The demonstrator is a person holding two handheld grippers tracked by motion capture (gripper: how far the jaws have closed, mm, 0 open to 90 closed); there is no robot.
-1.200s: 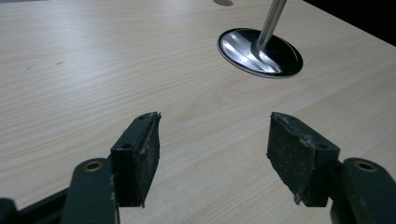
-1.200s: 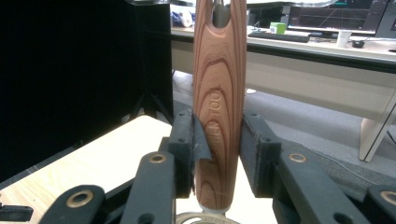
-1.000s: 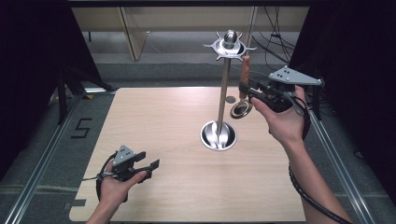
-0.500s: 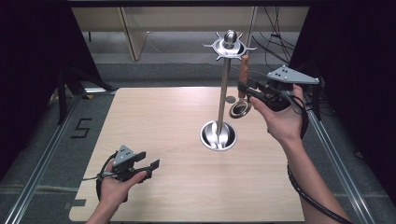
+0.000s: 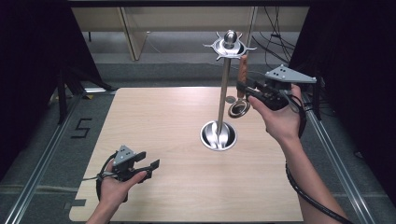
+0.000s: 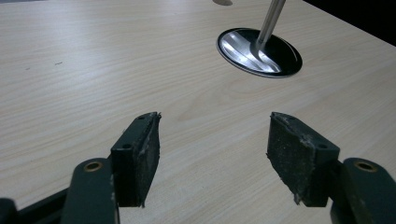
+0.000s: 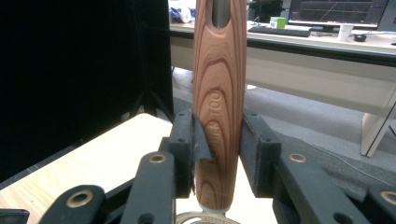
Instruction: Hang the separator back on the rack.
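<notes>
— Anything different from half a second back?

— Hardly. The right gripper (image 5: 243, 87) stays raised beside the stand's pole with the utensil, and the left gripper (image 5: 150, 169) still rests low at the near left of the table (image 5: 154, 121). I see no real shift.

— What is hard to make out?

— The utensil's (image 5: 241, 88) metal head. From the high view it is a small ring-shaped end hanging just right of the pole (image 5: 223, 95), but what kind of tool it is, I cannot tell. In the right gripper view the head is cut off at the bottom edge.

— What do the close views add?

— The right gripper view shows the wooden handle (image 7: 219, 107) clamped between the jaws, with a slot near its top and faint lettering along it. The left gripper view shows its jaws standing wide apart over bare wood, the stand's round base (image 6: 259, 46) beyond them.

— Which way does the utensil run?

— Upright: handle up, metal end down, its long axis roughly parallel with the pole, just below the hooked crown (image 5: 229, 45).
</notes>
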